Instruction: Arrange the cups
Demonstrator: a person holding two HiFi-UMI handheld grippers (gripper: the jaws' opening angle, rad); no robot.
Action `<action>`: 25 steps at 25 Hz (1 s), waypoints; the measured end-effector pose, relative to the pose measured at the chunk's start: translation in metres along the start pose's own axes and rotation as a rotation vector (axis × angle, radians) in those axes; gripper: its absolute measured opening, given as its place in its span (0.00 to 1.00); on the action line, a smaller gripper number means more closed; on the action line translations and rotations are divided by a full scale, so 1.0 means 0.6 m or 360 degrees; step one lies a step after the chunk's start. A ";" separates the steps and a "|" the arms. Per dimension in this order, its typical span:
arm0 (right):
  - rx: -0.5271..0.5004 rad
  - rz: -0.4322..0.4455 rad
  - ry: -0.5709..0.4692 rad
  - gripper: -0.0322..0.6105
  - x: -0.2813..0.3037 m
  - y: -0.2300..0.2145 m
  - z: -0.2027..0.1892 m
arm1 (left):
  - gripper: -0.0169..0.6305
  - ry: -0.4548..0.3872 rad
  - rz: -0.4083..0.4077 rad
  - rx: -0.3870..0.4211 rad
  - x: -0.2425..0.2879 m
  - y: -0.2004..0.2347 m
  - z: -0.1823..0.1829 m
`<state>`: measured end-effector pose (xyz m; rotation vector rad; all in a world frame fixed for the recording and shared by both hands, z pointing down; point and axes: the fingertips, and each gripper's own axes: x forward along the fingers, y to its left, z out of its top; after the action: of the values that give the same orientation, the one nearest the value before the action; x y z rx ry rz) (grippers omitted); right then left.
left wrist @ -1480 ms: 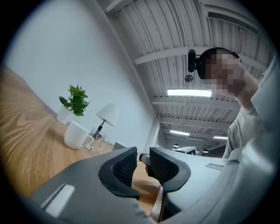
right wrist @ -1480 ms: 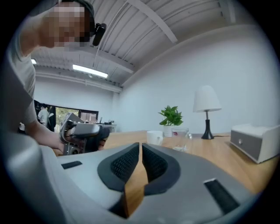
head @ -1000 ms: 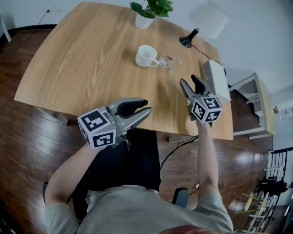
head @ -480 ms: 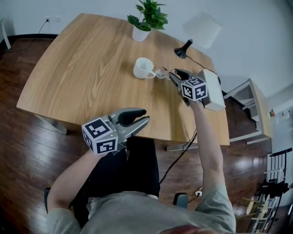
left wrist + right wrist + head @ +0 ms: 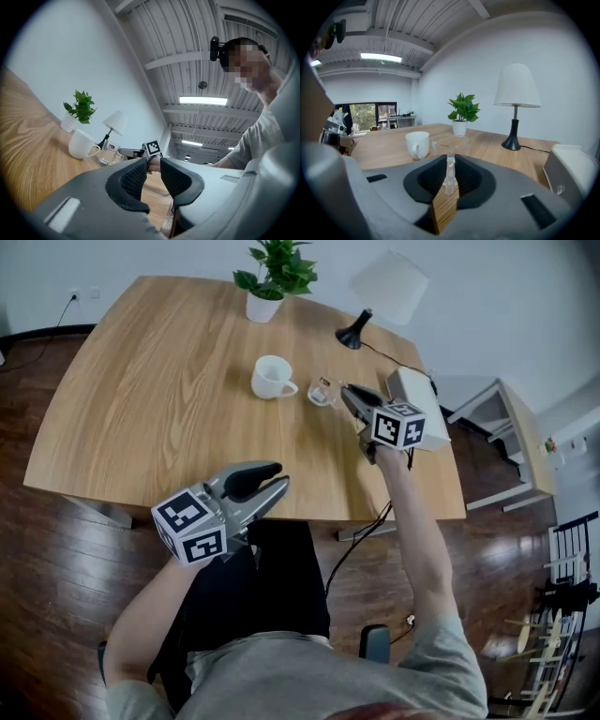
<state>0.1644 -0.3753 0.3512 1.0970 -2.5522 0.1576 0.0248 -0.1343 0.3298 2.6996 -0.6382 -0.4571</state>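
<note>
Right claw point(image 5: 348, 396) is closing on what looks like the thin handle of the clear glass cup point(image 5: 322, 390), which stands on the worktop point(image 5: 159, 399) just right of the white mug point(image 5: 271, 377). The pads seem to be meeting the glass already, so the squeeze wants to be gentle and square or the cup could twist out. I'd lift it straight up before carrying, clear of the mug; left claw point(image 5: 270, 482) hangs at the near edge, jaws slightly apart and empty.

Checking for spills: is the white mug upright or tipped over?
Upright: the white mug stands on its base on the table, open mouth facing up, handle sticking out sideways.
</note>
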 end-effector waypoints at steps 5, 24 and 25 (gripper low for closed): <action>0.0123 -0.0103 -0.0175 0.16 -0.098 -0.080 0.045 | 0.16 -0.0008 0.0012 -0.0007 0.006 0.001 0.000; 0.0208 -0.1003 -0.0018 0.16 -0.280 -0.503 -0.001 | 0.16 0.0005 0.0023 0.0000 0.013 -0.002 -0.003; 0.0193 -0.1020 0.0001 0.16 -0.282 -0.505 -0.005 | 0.16 0.0005 0.0020 -0.0002 0.013 -0.002 -0.002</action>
<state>0.4912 -0.4695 0.2808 1.8878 -2.0798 0.1433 0.0322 -0.1365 0.3286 2.6934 -0.6535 -0.4494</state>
